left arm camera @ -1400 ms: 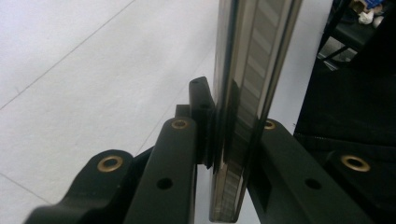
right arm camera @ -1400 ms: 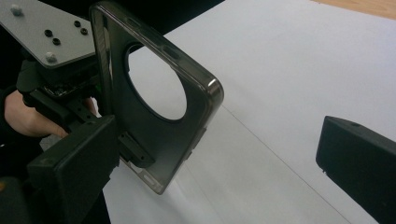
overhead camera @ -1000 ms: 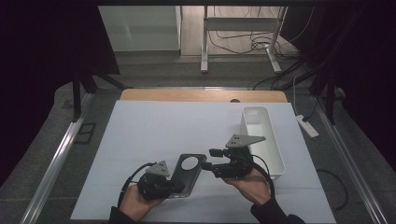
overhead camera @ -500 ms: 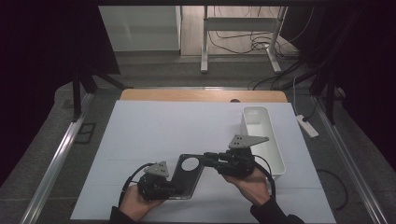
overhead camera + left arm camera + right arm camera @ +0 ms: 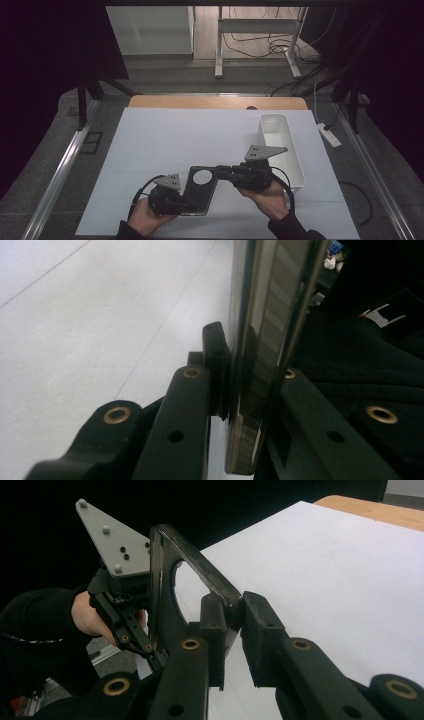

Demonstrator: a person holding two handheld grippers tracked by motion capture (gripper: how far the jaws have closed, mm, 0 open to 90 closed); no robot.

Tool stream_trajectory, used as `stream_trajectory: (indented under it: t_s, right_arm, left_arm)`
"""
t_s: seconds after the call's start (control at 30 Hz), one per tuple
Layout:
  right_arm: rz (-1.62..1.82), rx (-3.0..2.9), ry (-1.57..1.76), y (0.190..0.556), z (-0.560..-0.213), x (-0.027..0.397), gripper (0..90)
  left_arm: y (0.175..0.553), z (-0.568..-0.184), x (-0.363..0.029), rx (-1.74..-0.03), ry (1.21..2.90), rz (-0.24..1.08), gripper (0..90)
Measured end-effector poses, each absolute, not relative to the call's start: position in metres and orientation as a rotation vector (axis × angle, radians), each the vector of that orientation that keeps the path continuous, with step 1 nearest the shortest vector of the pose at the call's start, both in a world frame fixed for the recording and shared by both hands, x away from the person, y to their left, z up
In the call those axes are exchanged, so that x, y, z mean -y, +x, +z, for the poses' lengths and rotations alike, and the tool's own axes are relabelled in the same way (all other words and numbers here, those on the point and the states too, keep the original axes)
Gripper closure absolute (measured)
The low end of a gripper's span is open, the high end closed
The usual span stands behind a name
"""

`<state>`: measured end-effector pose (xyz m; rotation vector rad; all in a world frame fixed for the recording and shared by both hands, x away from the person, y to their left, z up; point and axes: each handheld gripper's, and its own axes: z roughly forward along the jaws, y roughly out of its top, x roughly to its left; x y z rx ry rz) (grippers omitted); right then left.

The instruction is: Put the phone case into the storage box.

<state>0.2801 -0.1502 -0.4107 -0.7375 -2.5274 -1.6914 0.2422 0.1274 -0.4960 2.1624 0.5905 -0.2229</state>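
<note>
Left hand-held gripper (image 5: 187, 202), nearest the person: jaws pressed onto the near end of the thin black glossy phone case with a round camera cut-out (image 5: 199, 190). In the left gripper view the case edge (image 5: 260, 365) stands between the pads, clamped flat on both faces.

Right hand-held gripper (image 5: 222, 173): jaws have just been closing on the far corner of the case; in the right gripper view the case rim (image 5: 200, 575) sits between the two pads, which look to be pinching it.

Case held just above the white counter (image 5: 200, 135), spanned between both grippers, roughly level in the high view.

Judgement for this step: keep both pinches on the rim rather than the thin back panel, and move the two hands together so the flexible shell is not twisted or bowed. Avoid squeezing harder; the corner grip is narrow and could slip.

Farther right: white rectangular plastic bin (image 5: 280, 145), apart from the case.
</note>
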Motion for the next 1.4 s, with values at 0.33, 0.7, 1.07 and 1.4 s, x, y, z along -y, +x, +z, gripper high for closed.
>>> stream_trajectory:
  t_s: [0.33, 0.7, 1.07, 1.4]
  right_arm:
    - [-1.704, 2.541, -0.716, 0.277, -0.409, 0.149, 80.2]
    - [-1.717, 2.551, -0.708, 0.276, -0.407, 0.149, 80.4]
    - [-1.716, 2.559, -0.709, 0.276, -0.404, 0.151, 80.5]
    - [-1.730, 2.569, -0.726, 0.279, -0.400, 0.159, 80.5]
  left_arm:
    - [0.243, -0.499, -0.126, -0.589, 2.175, -0.207, 81.6]
    - [0.242, -0.498, -0.125, -0.598, 2.163, -0.170, 65.6]
    - [0.241, -0.495, -0.129, -0.620, 2.143, -0.102, 41.1]
    - [0.239, -0.489, -0.136, -0.644, 2.120, -0.031, 22.3]
